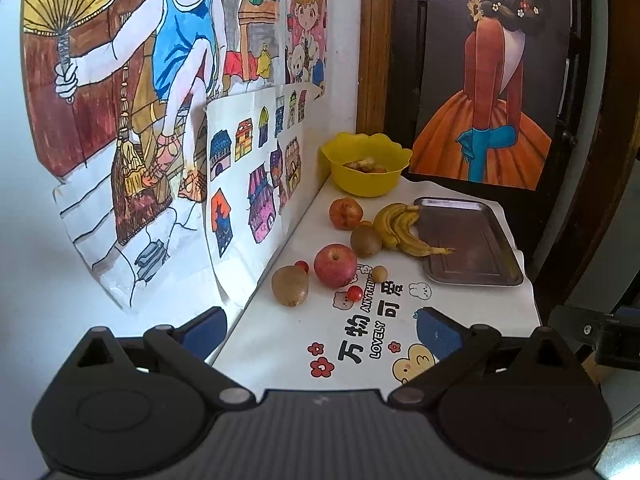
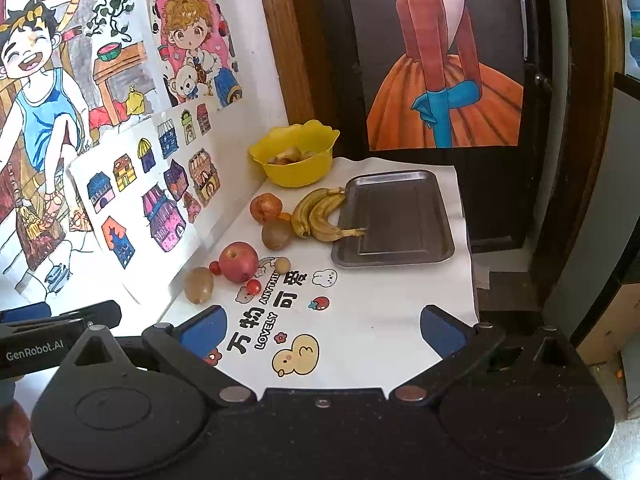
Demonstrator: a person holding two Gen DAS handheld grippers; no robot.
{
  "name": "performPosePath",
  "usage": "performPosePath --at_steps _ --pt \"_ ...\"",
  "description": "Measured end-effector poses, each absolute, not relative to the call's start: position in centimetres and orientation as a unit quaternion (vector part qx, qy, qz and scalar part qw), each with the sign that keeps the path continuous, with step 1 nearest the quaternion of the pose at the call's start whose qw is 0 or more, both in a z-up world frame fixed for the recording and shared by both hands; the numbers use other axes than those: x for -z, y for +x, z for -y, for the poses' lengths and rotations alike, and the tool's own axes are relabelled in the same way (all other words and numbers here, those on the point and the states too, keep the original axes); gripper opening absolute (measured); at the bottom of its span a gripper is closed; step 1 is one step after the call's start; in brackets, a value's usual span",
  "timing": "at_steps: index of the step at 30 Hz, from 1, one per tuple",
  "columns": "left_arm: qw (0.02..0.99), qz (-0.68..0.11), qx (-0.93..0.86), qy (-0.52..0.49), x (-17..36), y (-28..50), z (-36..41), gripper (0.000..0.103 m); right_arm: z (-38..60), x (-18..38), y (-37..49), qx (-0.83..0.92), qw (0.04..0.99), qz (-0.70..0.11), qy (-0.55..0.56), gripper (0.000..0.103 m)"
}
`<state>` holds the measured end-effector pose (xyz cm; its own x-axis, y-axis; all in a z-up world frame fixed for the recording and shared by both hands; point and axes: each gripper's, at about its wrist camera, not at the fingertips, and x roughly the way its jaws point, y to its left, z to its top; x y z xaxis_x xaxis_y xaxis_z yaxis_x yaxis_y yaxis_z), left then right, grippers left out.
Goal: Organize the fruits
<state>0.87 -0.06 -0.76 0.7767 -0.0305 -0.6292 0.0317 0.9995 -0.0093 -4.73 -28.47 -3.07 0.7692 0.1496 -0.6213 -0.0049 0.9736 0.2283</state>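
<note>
Fruit lies on a white printed cloth (image 1: 360,344) along the wall: a red apple (image 1: 335,265) (image 2: 238,261), a kiwi (image 1: 290,285) (image 2: 198,285) in front of it, a second kiwi (image 1: 365,240) (image 2: 276,234), a banana bunch (image 1: 404,228) (image 2: 320,216) whose stem rests on a steel tray (image 1: 472,248) (image 2: 400,220), a far apple (image 1: 346,213) (image 2: 265,208), and cherry tomatoes (image 1: 354,293) (image 2: 253,286). A yellow bowl (image 1: 366,164) (image 2: 298,158) holds some fruit. My left gripper (image 1: 320,330) and right gripper (image 2: 320,330) are open and empty, short of the fruit.
Children's drawings (image 1: 256,168) hang on the wall at the left, close to the fruit. A dark door with a poster (image 1: 488,100) (image 2: 444,80) stands behind the table. A small brown round fruit (image 1: 379,273) (image 2: 282,265) lies beside the apple. The left gripper's body (image 2: 52,336) shows at the right view's left edge.
</note>
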Motion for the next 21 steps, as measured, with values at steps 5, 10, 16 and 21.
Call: performPosePath --at_steps 5,10,16,21 --pt "0.942 -0.336 0.017 0.001 1.0 1.2 0.1 0.103 28.6 3.2 -4.6 -0.042 0.934 -0.338 0.108 0.102" --pt "0.94 -0.34 0.016 -0.001 1.2 1.5 0.1 0.103 28.7 3.2 -4.4 -0.042 0.933 -0.34 0.107 0.102" --pt "0.938 -0.347 0.013 -0.003 1.6 2.1 0.1 0.103 28.9 3.7 -3.6 -0.044 0.931 -0.346 0.107 0.102" --pt "0.935 -0.355 0.009 -0.004 2.0 2.5 0.4 0.103 29.2 4.1 -3.1 -0.047 0.928 -0.355 0.105 0.102"
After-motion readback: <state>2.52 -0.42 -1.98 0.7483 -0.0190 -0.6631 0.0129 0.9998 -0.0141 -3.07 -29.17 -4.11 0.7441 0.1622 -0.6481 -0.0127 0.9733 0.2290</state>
